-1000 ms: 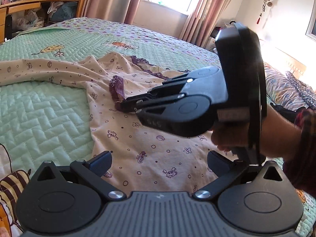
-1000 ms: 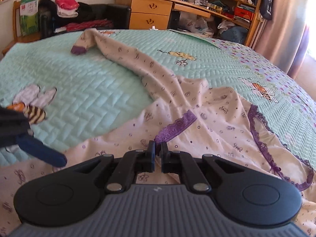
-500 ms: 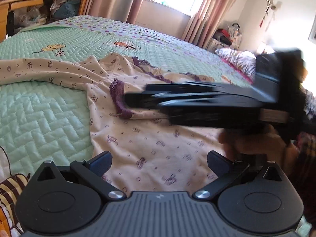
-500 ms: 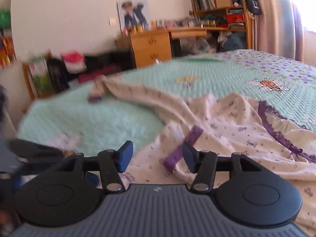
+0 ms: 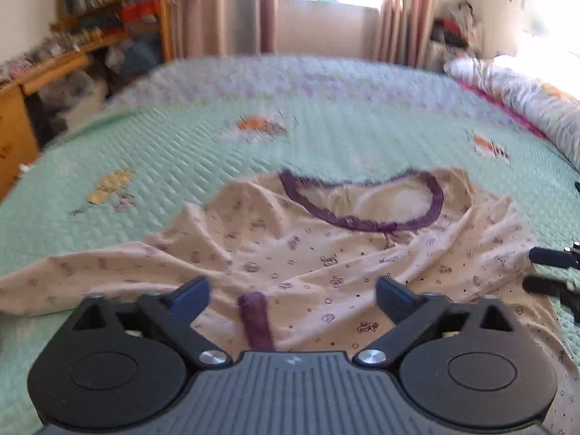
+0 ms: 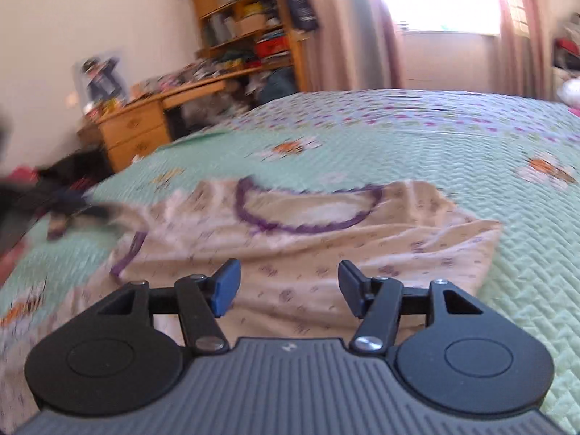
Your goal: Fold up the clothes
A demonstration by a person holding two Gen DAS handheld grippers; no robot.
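A cream nightshirt (image 5: pixel 326 253) printed with small figures, its neckline (image 5: pixel 362 217) edged in purple lace, lies crumpled on the green quilted bedspread (image 5: pixel 181 152). One sleeve (image 5: pixel 72 272) trails off to the left. A purple lace cuff (image 5: pixel 255 320) rests on the cloth just below my left gripper (image 5: pixel 291 293), whose jaws are closing with nothing pressed between them. My right gripper (image 6: pixel 289 282) hangs over the shirt's body (image 6: pixel 326 253), its jaws opening and empty. Its fingers also poke in at the left wrist view's right edge (image 5: pixel 547 271).
A rolled white duvet (image 5: pixel 525 101) lies along the bed's right side. A wooden desk (image 6: pixel 137 130) and shelves (image 6: pixel 253 21) stand beyond the bed's far left corner, beside curtains and a bright window. Dark blurred things (image 6: pixel 65 210) sit at the bed's left edge.
My right gripper let go of the purple cuff, opened and swung away to the right. Both views turned toward the neckline. The left jaws narrowed slightly.
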